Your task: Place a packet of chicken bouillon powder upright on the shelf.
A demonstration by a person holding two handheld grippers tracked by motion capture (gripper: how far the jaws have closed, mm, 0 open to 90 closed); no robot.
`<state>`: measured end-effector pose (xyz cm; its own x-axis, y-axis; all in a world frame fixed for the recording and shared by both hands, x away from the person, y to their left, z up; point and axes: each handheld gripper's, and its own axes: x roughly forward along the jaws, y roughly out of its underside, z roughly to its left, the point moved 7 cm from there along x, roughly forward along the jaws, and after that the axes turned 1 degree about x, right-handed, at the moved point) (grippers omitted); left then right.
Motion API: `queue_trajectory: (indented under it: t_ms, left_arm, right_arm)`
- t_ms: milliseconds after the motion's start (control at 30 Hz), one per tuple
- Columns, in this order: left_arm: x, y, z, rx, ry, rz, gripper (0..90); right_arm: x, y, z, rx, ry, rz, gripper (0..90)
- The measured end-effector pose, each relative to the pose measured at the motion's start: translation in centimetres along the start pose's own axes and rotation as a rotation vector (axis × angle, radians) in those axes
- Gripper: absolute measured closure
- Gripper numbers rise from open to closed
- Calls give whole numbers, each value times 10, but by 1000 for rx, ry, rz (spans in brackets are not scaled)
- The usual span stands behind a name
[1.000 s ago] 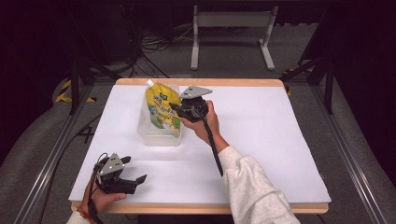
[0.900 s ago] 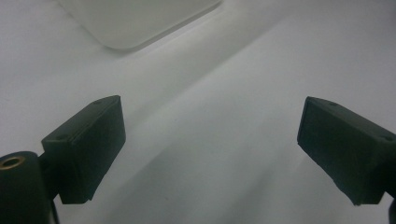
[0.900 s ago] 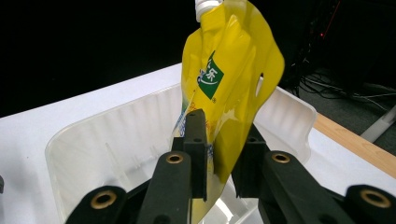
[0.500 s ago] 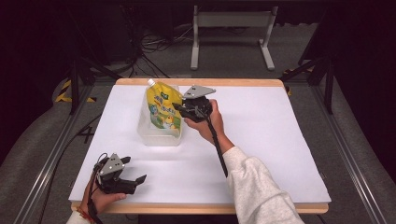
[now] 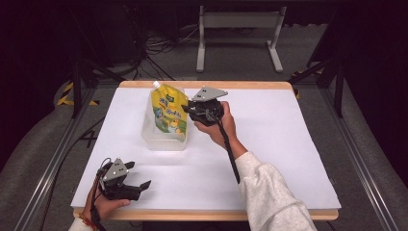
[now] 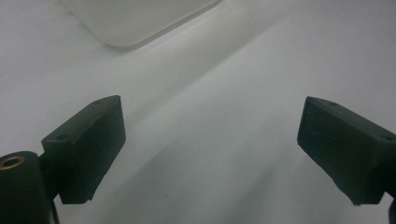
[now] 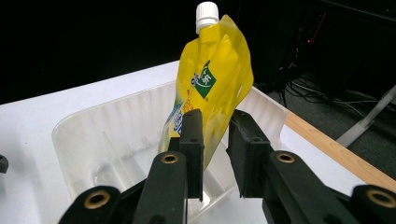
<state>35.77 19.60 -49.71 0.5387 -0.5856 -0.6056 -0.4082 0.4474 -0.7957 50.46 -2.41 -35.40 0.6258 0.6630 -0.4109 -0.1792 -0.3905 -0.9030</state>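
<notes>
A yellow spouted pouch [image 5: 168,113] with a white cap stands leaning in a clear plastic tub [image 5: 163,142] at the table's back middle. My right gripper [image 5: 185,109] reaches it from the right. In the right gripper view the jaws [image 7: 215,135] stand a narrow gap apart at the pouch's [image 7: 215,84] lower edge, above the tub's near wall [image 7: 93,135]. The pouch shows in the gap, and I see no pad pressing on it. My left gripper [image 5: 139,174] rests at the front left corner, open wide over bare tabletop [image 6: 210,140].
The white table cover [image 5: 288,144] stretches wide to the right of the tub. A corner of the tub [image 6: 135,18] shows at the top of the left gripper view. A metal stand [image 5: 238,19] and cables lie on the floor beyond the table.
The right gripper has edged slightly to the right at the pouch's side. The pouch still stands in the tub, and the left hand has stayed put.
</notes>
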Motion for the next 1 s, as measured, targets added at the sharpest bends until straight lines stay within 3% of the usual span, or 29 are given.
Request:
queue_trajectory:
  t_ms: [400, 1000]
  left_arm:
    - [0, 1, 0, -1, 2, 6, 84]
    - [1, 1, 0, -2, -2, 13, 84]
  right_arm:
    - [-12, 0, 2, -34, 7, 8, 756]
    - [-31, 21, -3, -78, 31, 49, 712]
